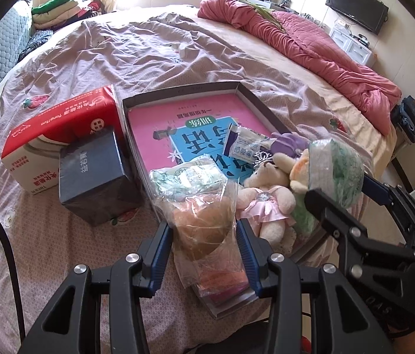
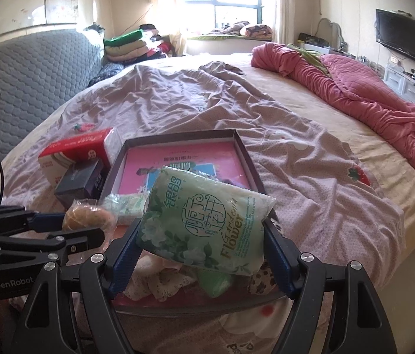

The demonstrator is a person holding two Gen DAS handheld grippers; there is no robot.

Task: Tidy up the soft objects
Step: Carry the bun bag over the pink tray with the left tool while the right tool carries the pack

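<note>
My left gripper [image 1: 204,242] is shut on a clear bag with a brown bun [image 1: 204,224], held over the near end of a shallow dark tray [image 1: 184,90]. The bun also shows in the right wrist view [image 2: 86,216]. My right gripper [image 2: 201,242] is shut on a green tissue pack [image 2: 207,218] marked "Flower", held above the tray's near end [image 2: 178,134]. The pack also shows in the left wrist view [image 1: 335,171]. In the tray lie a pink book [image 1: 184,124], a small green tissue pack [image 1: 188,178], a white sachet [image 1: 244,144], cream teddy bears [image 1: 269,203] and a purple soft toy [image 1: 288,144].
A red tissue box [image 1: 60,129] and a dark box [image 1: 95,174] stand on the bed left of the tray. A rumpled pink quilt [image 1: 310,44] lies at the bed's right. Folded clothes [image 1: 60,8] are piled at the far left. A grey headboard [image 2: 30,62] runs along the left.
</note>
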